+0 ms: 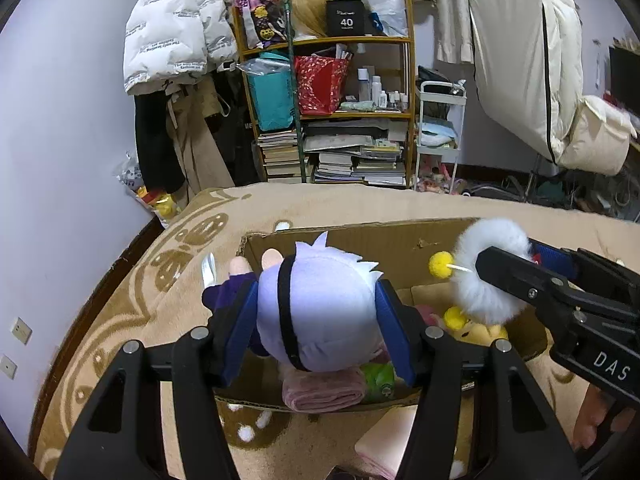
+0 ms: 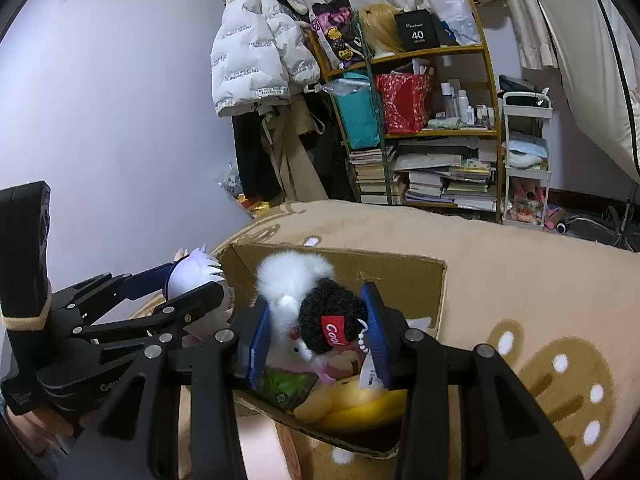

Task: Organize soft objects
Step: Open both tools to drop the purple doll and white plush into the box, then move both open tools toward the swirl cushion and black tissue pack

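My left gripper (image 1: 316,316) is shut on a plush doll with pale lavender hair (image 1: 320,304) and holds it above the left part of an open cardboard box (image 1: 400,240). My right gripper (image 2: 316,332) is shut on a white fluffy plush with a black hat (image 2: 316,308) and holds it above the same box (image 2: 400,276). That plush also shows in the left wrist view (image 1: 488,272), and the doll shows in the right wrist view (image 2: 196,276). In the box lie a yellow plush (image 2: 352,404), a green item (image 2: 284,388) and a pink folded cloth (image 1: 320,392).
The box sits on a tan patterned blanket (image 1: 168,280). Behind stands a wooden shelf (image 1: 332,112) with books and bags, a white cart (image 1: 440,136), and hanging jackets (image 1: 176,28). A pink item (image 1: 388,440) lies on the blanket in front of the box.
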Tool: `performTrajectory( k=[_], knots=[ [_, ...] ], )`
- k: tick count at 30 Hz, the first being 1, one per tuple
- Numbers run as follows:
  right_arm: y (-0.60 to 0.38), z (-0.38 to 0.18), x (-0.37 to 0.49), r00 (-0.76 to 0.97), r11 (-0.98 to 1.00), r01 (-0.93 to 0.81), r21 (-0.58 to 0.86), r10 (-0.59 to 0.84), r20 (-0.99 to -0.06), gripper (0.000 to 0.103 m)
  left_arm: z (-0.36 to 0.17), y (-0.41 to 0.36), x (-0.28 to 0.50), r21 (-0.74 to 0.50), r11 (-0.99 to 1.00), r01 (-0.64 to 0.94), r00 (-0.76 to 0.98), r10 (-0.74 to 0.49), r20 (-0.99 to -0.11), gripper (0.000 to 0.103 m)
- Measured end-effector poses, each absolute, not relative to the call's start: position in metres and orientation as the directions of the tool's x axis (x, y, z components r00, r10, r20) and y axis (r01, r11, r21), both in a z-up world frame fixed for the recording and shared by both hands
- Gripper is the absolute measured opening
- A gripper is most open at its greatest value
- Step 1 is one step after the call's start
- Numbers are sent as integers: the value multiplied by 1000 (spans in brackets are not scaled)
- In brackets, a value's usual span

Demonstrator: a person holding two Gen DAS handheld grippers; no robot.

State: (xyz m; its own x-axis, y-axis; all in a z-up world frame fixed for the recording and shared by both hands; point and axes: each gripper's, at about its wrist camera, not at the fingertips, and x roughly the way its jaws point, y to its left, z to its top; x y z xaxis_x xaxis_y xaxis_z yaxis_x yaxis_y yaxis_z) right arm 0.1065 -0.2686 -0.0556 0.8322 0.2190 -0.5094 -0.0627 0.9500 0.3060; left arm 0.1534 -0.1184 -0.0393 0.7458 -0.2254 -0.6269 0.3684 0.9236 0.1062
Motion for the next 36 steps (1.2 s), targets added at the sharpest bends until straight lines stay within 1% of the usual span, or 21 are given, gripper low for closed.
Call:
performTrajectory(
  k=[7,12,13,15,20,21,23,24,25,29,30,31,32,36],
  knots=[
    [-268,-64,109,817,946,-62,318,231,-528,45,-40,-120,152,105,921,376,743,-233,-628,59],
    [-266,-67,109,808,947,-65,314,234,-540,46,-38,-120,153,62,918,391,728,-267,-631,60],
    [-267,-67,108,808,947,-64,314,234,-540,48,-38,-120,153,62,919,390,729,-267,-630,60],
    [-267,-68,108,805,947,-62,316,234,-545,48,-37,-121,154,68,918,391,732,-265,-628,63],
    [-272,-69,106,801,941,-47,335,236,-550,48,-36,-120,156,76,920,385,728,-252,-637,63],
    [-272,-68,106,801,940,-45,338,236,-550,48,-35,-119,155,83,921,380,732,-244,-636,64],
    [-274,-67,104,802,939,-42,342,235,-549,49,-33,-118,155,93,925,369,739,-231,-633,71],
    [-274,-67,103,803,938,-42,343,236,-548,49,-32,-117,154,93,926,366,740,-229,-632,76],
    [-274,-66,101,804,938,-40,345,235,-546,51,-31,-116,154,93,928,362,740,-225,-633,80],
    [-276,-61,93,810,933,-33,358,235,-537,62,-27,-110,151,82,933,350,735,-220,-641,83],
    [-276,-60,91,811,932,-32,362,236,-536,64,-26,-108,151,79,935,345,734,-216,-644,85],
    [-276,-59,89,810,929,-34,368,241,-534,69,-25,-106,150,76,938,338,733,-212,-647,89],
    [-276,-59,87,809,927,-36,373,246,-534,75,-23,-104,148,73,941,331,736,-209,-644,90],
    [-276,-56,81,798,921,-41,388,263,-542,83,-14,-91,136,66,950,306,743,-195,-640,96]
  ],
)
